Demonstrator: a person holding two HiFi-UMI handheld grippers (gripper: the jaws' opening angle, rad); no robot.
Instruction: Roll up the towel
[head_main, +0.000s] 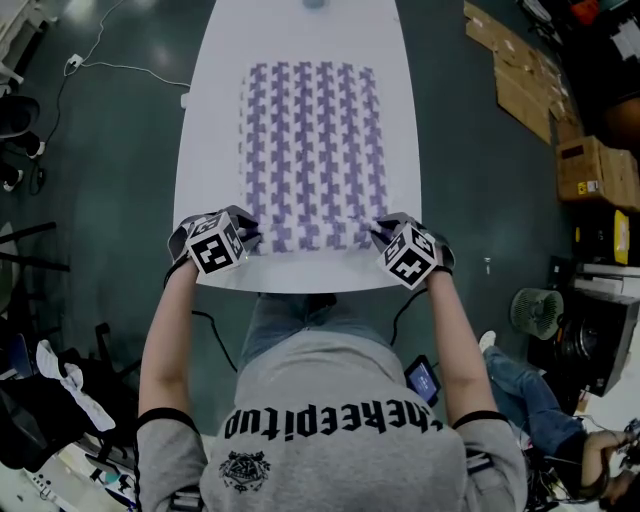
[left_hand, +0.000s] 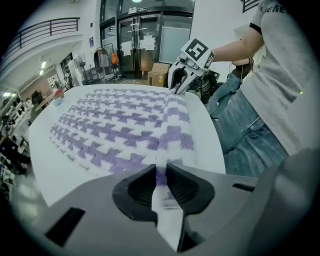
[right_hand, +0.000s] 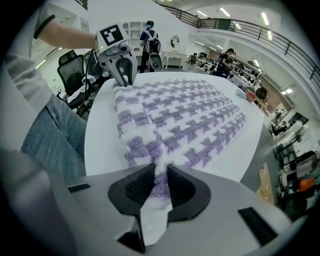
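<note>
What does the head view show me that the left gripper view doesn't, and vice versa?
Only the head view: the whole towel spread along the white table, the left gripper seen from outside at its near left corner, and cardboard boxes on the floor.
Only the left gripper view: that gripper's jaws closed on the towel's near edge, fabric pinched between them, and glass doors behind.
Both: the towel, the table and the right gripper at the other near corner.
</note>
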